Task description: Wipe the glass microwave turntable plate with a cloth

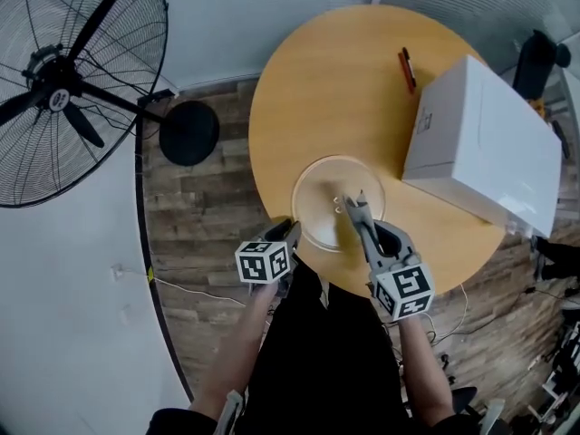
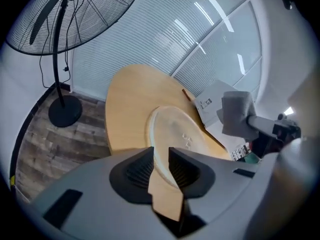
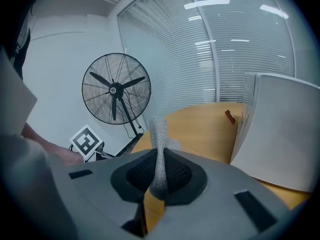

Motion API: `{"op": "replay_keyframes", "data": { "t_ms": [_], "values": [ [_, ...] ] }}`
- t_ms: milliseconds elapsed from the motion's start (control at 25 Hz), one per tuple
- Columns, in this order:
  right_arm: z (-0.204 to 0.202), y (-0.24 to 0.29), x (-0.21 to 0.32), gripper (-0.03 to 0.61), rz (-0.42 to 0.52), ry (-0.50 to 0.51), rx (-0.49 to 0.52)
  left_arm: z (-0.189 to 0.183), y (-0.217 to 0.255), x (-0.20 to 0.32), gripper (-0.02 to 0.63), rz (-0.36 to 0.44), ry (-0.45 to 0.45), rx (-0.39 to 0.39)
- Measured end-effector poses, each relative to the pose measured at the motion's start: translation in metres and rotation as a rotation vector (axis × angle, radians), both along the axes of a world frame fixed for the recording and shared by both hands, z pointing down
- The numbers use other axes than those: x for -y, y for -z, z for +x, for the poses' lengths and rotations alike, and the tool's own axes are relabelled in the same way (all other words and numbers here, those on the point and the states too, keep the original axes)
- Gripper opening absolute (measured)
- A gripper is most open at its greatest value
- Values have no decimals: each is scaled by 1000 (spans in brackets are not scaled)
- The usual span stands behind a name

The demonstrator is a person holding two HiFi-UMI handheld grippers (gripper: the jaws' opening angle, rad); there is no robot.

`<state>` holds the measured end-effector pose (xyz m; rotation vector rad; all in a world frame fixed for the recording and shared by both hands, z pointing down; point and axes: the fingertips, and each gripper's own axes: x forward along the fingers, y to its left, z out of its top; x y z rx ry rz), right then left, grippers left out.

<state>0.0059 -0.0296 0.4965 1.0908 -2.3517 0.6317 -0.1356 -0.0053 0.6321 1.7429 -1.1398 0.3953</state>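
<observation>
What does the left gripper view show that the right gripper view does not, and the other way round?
Only the left gripper view looks between the jaws of the left gripper, which are closed on the rim of the glass plate. Only the right gripper view looks between the jaws of the right gripper, which pinch the grey cloth. Both show the round table, the fan, the white box and the red pen.
</observation>
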Motion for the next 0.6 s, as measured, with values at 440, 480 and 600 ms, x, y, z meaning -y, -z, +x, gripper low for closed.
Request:
{"op": "replay_keyframes", "data": {
  "t_ms": [440, 480, 600],
  "values": [
    [0, -16, 8, 38, -37, 51, -8, 5, -19, 0, 72, -73, 61, -37],
    [0, -18, 8, 38, -39, 57, -11, 5, -20, 0, 66, -75, 67, -36],
    [-4, -24, 8, 38, -45, 85, -24, 3, -21, -1, 54, -77, 71, -27]
  ]
}}
